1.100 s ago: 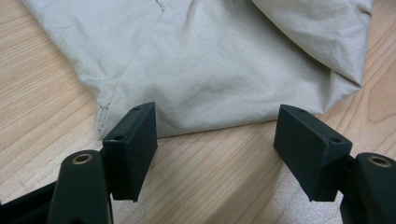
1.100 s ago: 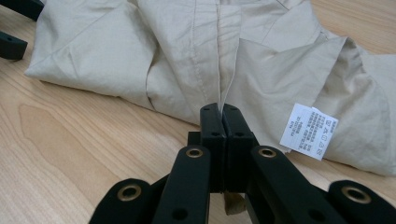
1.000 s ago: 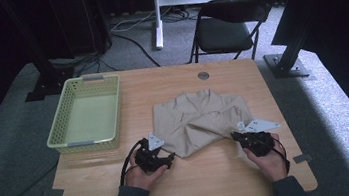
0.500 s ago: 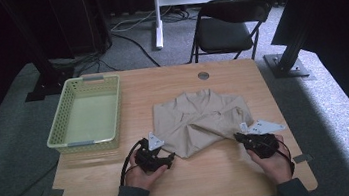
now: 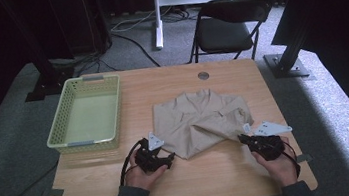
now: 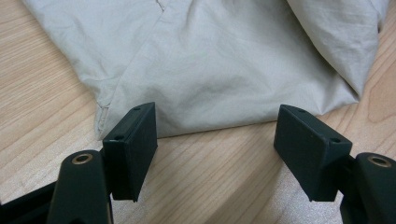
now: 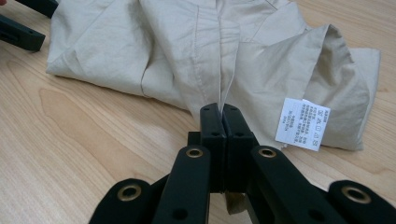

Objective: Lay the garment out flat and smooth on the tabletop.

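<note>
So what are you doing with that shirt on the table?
A person sits at a wooden table with a two-jaw gripper in each hand, working on a beige shirt spread out there. The right gripper is pinched shut on an edge of the shirt, near its white care label. The left gripper is open just short of the shirt's near hem, not touching it. A light green basket waits at the left.

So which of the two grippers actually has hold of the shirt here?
The right gripper: its jaws are pressed together on a fold of the beige shirt. The left gripper has its jaws spread wide, just short of the hem.
</note>
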`<state>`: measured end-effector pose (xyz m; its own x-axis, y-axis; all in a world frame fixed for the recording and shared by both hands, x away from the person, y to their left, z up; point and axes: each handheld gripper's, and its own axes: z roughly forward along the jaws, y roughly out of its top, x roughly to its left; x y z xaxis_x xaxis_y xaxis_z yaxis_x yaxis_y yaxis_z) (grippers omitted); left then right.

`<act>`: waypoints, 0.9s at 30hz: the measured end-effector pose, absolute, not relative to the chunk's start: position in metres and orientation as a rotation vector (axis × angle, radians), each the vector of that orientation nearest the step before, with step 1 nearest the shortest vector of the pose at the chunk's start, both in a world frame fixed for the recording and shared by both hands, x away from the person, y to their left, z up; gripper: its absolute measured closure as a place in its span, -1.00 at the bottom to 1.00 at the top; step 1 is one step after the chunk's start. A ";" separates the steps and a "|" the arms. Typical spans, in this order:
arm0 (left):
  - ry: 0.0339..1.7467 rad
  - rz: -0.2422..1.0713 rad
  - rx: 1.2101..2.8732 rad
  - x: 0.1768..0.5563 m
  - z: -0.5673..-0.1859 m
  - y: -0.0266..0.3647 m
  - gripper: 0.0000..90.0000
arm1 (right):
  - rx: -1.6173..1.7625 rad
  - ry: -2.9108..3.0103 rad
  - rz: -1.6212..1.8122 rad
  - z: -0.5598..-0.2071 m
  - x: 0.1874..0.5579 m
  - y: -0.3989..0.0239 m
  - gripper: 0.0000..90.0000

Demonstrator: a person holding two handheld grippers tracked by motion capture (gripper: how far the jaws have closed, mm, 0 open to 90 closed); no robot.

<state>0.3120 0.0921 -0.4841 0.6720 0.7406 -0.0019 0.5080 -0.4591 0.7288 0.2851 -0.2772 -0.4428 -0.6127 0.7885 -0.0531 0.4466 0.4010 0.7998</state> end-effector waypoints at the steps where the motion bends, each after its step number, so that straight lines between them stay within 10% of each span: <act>1: 0.957 0.412 2.160 0.312 -0.484 0.092 -0.32 | 1.058 2.236 1.084 -0.443 0.285 -0.278 0.97; 27: 0.958 0.411 2.159 0.312 -0.484 0.092 -0.32 | 1.096 2.213 1.082 -0.444 0.271 -0.300 0.97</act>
<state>0.3120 0.0921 -0.4841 0.6717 0.7408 -0.0023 0.5084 -0.4588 0.7287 0.2710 -0.2999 -0.4439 -0.5884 0.8074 -0.0431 0.4618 0.3794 0.8017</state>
